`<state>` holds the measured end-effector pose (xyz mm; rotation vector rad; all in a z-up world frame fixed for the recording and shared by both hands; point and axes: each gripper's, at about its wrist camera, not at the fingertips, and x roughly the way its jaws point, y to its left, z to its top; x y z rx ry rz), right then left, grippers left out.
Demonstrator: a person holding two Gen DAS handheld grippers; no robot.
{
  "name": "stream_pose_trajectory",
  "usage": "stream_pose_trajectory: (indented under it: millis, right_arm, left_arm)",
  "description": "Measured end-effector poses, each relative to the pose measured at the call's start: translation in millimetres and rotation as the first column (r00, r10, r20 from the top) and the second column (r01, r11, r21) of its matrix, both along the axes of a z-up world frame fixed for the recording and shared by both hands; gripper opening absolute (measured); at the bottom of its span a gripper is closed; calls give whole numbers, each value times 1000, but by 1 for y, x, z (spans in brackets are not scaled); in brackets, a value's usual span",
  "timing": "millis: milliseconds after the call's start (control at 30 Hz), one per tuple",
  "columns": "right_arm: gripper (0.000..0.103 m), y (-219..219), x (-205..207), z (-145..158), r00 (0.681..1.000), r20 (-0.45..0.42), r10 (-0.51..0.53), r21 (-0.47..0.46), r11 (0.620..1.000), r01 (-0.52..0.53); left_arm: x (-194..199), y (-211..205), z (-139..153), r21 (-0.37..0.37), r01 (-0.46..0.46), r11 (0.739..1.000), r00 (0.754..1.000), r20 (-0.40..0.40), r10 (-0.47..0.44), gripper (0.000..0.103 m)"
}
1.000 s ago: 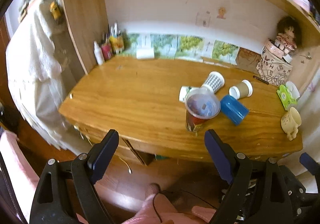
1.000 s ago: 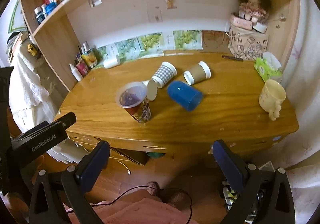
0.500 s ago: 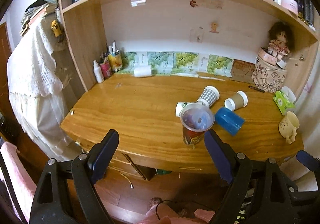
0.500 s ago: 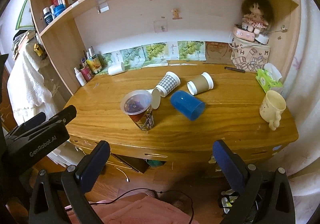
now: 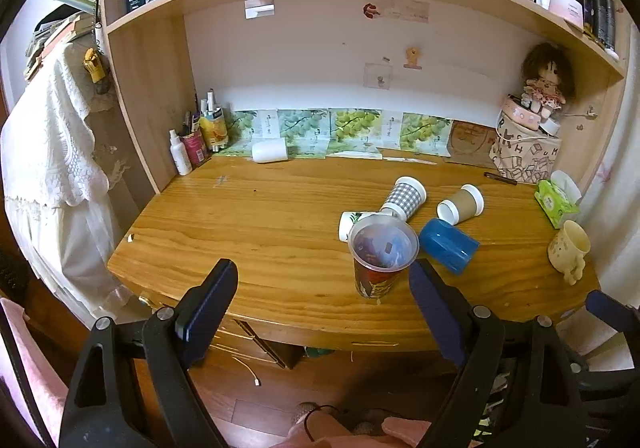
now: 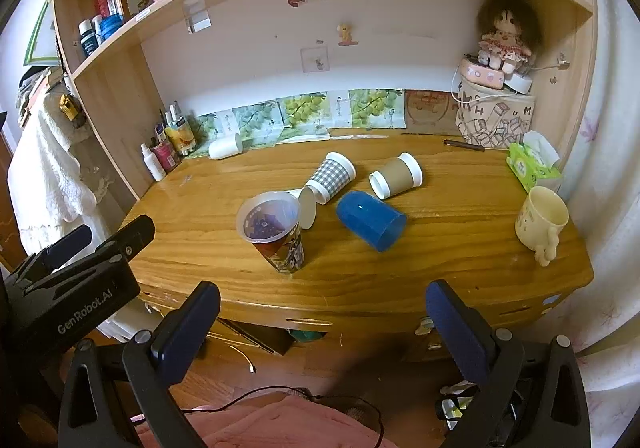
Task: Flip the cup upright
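While we hold both grippers short of the wooden desk (image 5: 248,232), the left gripper (image 5: 320,300) and right gripper (image 6: 322,324) stand released, nothing between their fingers. Centre frame, a printed clear cup (image 6: 276,234) stands upright; behind it lie a blue cup (image 6: 370,220), a checked cup (image 6: 332,176), a brown cup (image 6: 396,176) and perhaps a white one, half hidden.

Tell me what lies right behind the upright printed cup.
Behind the printed cup a white cup lies on its side, mouth showing. The printed cup covers part of it; its far end meets the checked cup.
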<state>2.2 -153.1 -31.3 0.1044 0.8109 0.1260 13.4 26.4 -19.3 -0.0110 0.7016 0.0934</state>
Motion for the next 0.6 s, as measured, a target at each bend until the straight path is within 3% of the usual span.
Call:
stream_pose_trajectory:
  millis: [600]
  right_arm:
    - [103,5,6,-5,999,-43,-19,-1,1000,19]
  left_arm:
    - [5,2,-3,-9,40,999,999,-12,-40,90]
